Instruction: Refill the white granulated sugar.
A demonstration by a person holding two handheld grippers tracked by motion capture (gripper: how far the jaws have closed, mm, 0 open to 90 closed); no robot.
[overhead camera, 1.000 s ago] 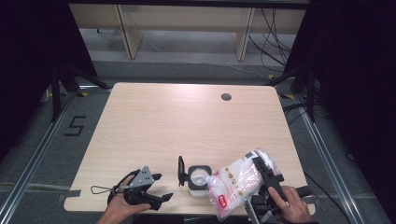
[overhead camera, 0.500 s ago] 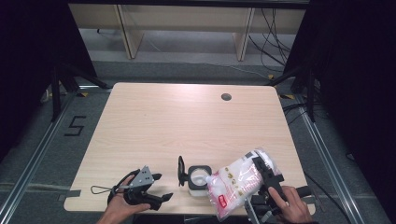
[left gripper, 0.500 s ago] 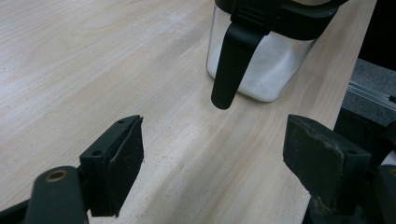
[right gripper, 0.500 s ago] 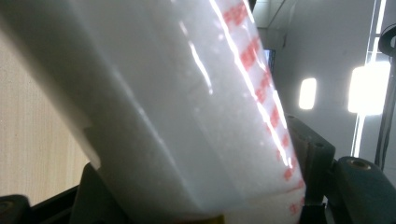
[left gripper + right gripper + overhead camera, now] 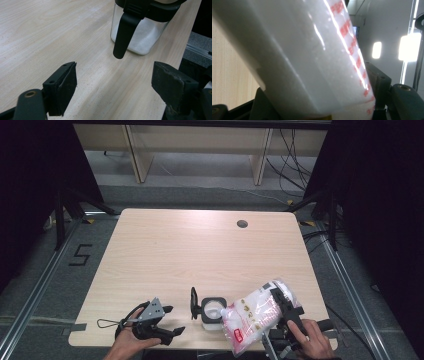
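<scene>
Near the front edge of the tabletop (image 5: pixel 200 250), a little right of its middle, stands a clear square container (image 5: pixel 212 310) with a black rim, its black lid (image 5: pixel 193 302) flipped up on the left side. White granules already lie in its lower part, as the left gripper view shows through the clear wall, but the level looks well short of the rim, so I judge the filling to be partly done at most. Tilted over it from the right is a plastic bag (image 5: pixel 255 314) of white granules with red print, its lower end just beside the container's mouth and its far end raised toward the front right corner. The right gripper (image 5: pixel 285 312) clamps this bag across its width, jaws on either side of it, with the person's hand behind. From these pictures I cannot tell whether anything is flowing out at this instant. At the front left, the left gripper (image 5: pixel 167 322) rests low over the tabletop, jaws spread wide with nothing between them, pointing toward the container without touching it. What remains, by my reading: finishing the pour, setting the bag down and closing the lid.
</scene>
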